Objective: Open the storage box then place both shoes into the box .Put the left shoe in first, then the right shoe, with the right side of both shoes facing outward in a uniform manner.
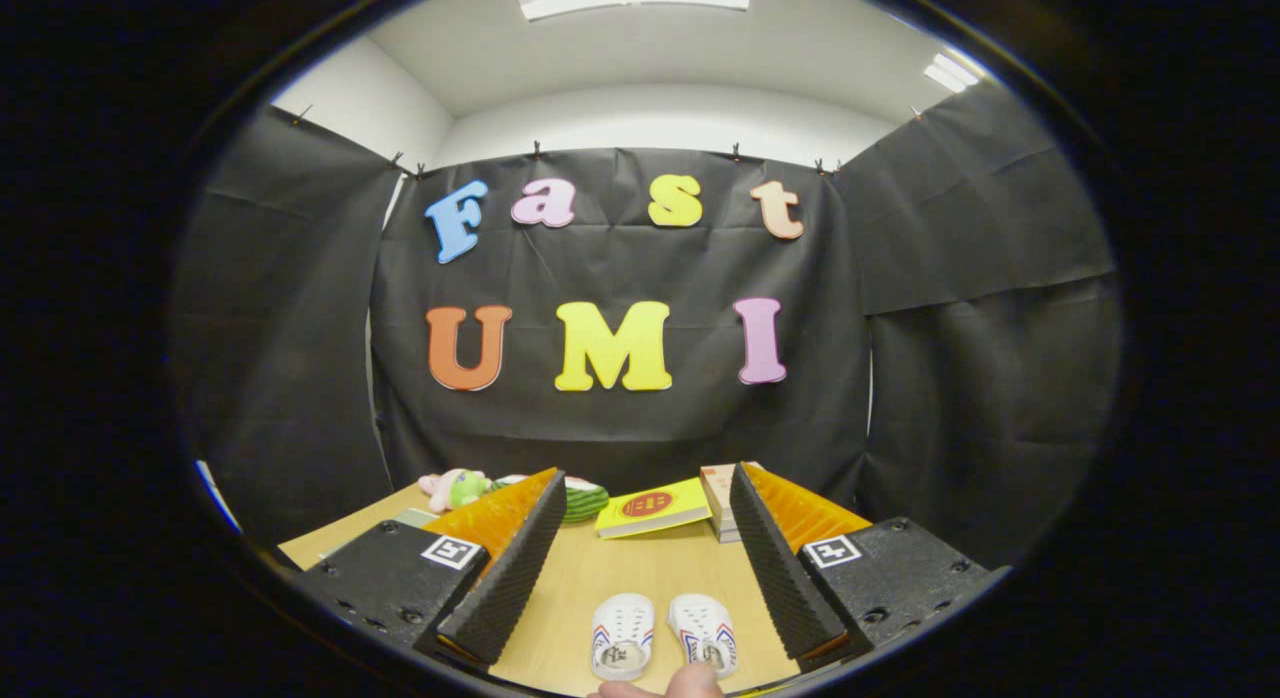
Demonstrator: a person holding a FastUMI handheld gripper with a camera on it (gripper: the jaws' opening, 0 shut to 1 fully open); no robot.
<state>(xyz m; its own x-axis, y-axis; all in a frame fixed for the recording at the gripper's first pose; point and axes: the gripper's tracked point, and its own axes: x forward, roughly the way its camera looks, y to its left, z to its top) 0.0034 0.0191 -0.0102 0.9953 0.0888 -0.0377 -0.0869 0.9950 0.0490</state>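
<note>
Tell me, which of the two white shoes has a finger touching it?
The shoe nearer the tool's right finger; a person's fingertip rests on it. The open tool touches neither.

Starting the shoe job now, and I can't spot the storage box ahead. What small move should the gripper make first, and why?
Probably tilt or pan the gripper to look for the box. Its fingers are open and empty, the two shoes lie side by side between them on the table, and a fingertip touches one shoe. Beyond are a book and toys.
</note>
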